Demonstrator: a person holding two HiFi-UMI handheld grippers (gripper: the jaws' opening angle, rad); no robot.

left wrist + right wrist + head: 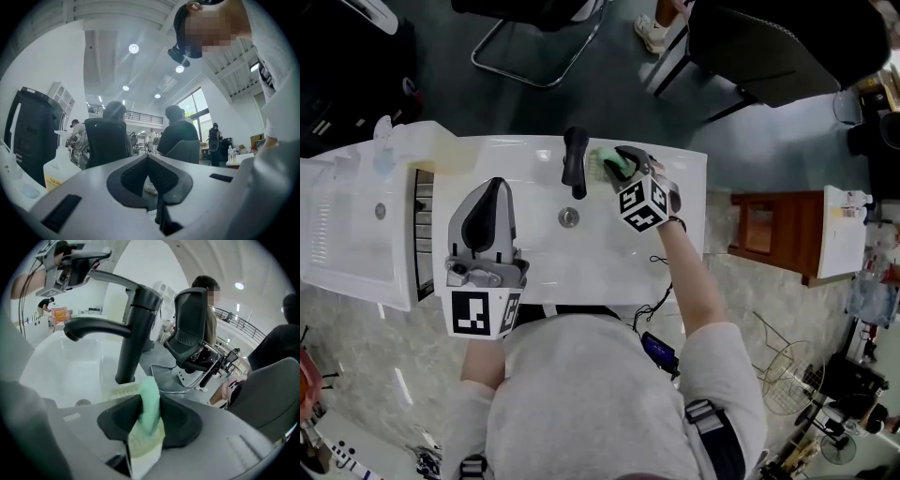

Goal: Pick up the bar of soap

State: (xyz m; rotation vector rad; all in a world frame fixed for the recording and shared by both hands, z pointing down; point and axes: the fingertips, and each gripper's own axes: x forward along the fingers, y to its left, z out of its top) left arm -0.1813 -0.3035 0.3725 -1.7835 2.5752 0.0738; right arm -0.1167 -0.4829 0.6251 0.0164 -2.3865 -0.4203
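Your grey shirt (581, 394) is filling the bottom of the head view, so that's what's sitting closest to the lens. Past it, the white washbasin (581, 262) is taking up the whole middle. Beyond its far edge a dark office chair (769, 47) is standing on the floor.

You're holding the left gripper (492, 187) over the left side of the bowl, well apart from the soap. Its jaws are resting together with nothing between them, and the left gripper view is just staring out at the room past the closed tips.

The right gripper (619, 167) is reaching to the back rim, just to the right of the black faucet (575, 161). Its jaws are clamping on the green bar of soap (150, 397), which is standing on edge with a pad pressing on each flat side.

That bar is sitting right at the pale ribbed soap dish (123, 391) beside the faucet base. Honestly I can't tell whether it's touching the dish or just above it.

Down in the bowl, the round drain (569, 217) is sitting just in front of the faucet.
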